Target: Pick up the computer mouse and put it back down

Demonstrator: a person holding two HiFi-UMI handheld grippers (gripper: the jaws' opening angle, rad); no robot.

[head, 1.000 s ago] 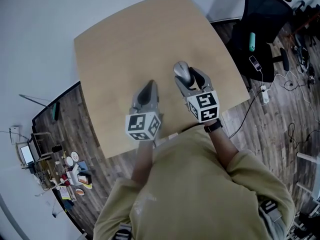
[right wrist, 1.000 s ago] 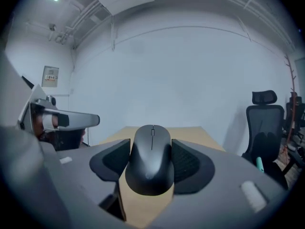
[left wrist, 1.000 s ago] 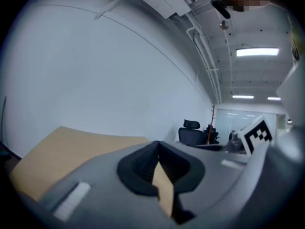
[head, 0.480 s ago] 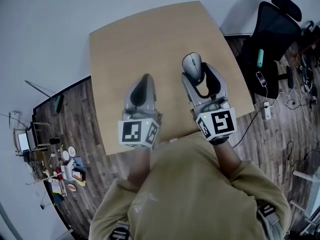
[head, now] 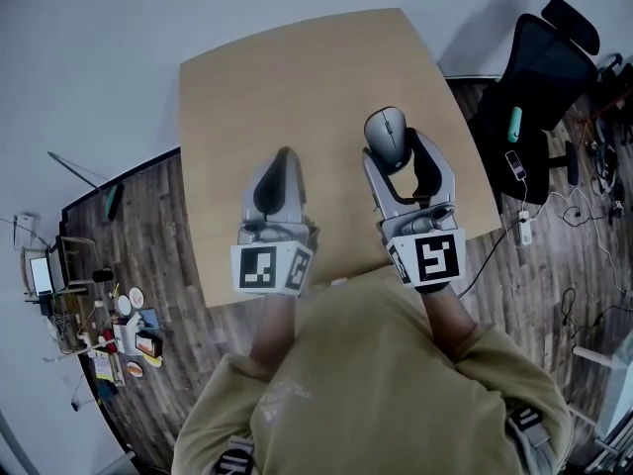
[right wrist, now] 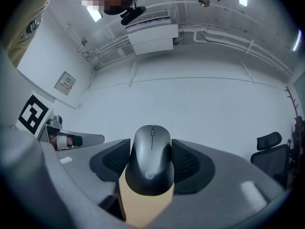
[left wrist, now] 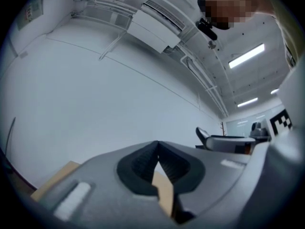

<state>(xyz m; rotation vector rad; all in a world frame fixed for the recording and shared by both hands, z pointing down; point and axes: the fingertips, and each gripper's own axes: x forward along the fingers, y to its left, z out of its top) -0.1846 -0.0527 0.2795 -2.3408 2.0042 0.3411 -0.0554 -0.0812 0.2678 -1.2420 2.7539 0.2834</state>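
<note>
Clamped the mouse [right wrist: 152, 162] side to side in the right gripper [head: 387, 139], pads pressed on both flanks, nose poking out past the tips. Gripped across the widest part, presumably to stop that smooth shell slipping or rolling. Held it over the right half of the table [head: 297, 77], apparently clear of the wood, pointed roughly level. Hung the left gripper [left wrist: 157, 149] alongside, well apart from the mouse, claw pinched together on nothing: idle, and likely raised only for balance. Looked like the top of the lift, with just the setting-down left to do.
</note>
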